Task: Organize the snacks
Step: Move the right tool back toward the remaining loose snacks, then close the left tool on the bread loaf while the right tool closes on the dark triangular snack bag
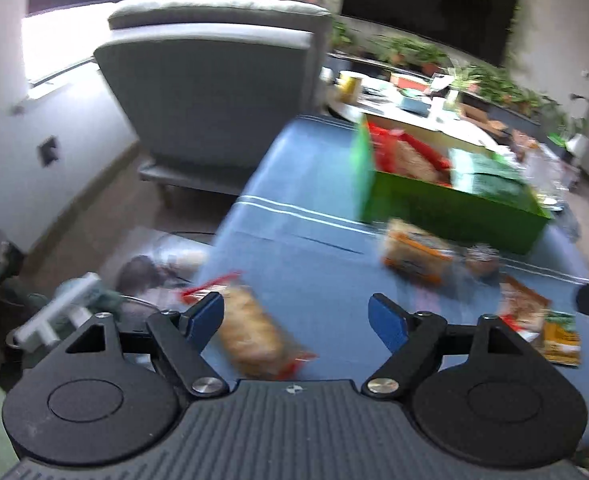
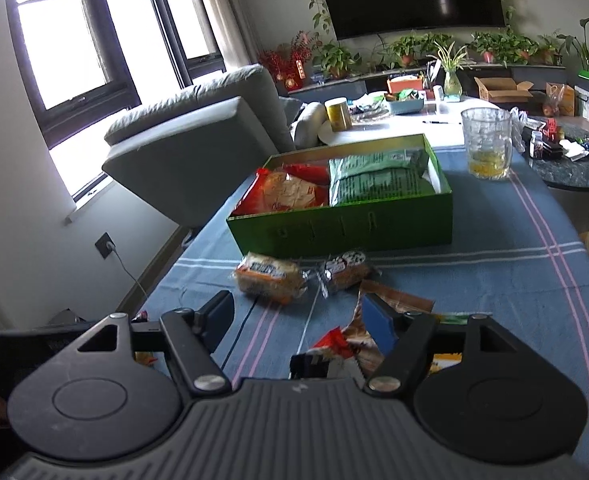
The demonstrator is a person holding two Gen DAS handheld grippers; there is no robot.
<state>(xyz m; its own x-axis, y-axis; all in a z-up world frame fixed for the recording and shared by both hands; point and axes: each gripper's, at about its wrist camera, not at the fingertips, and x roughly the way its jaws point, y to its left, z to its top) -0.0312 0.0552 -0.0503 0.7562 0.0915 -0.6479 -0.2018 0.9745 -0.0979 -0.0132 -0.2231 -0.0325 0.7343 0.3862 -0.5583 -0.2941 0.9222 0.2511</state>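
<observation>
Jaws on left gripper (image 1: pixel 296 316) and right gripper (image 2: pixel 300 320) are spread wide, nothing held. Bread packet (image 1: pixel 254 336) (blurred) is seen between left fingers; green box (image 2: pixel 346 216) mid-table (image 2: pixel 514 280).

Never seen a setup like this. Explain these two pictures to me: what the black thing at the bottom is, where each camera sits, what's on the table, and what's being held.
Each picture comes from a camera mounted on a handheld two-finger tool carried by a person, one per hand. The black shape below is the tool itself. The left gripper and right gripper are both open, holding nothing. On the blue tablecloth sits a green box already containing a red packet and a green packet. Loose wrapped snacks lie in front, including a bread pack. Another bread pack lies between the left fingers, ungripped.
</observation>
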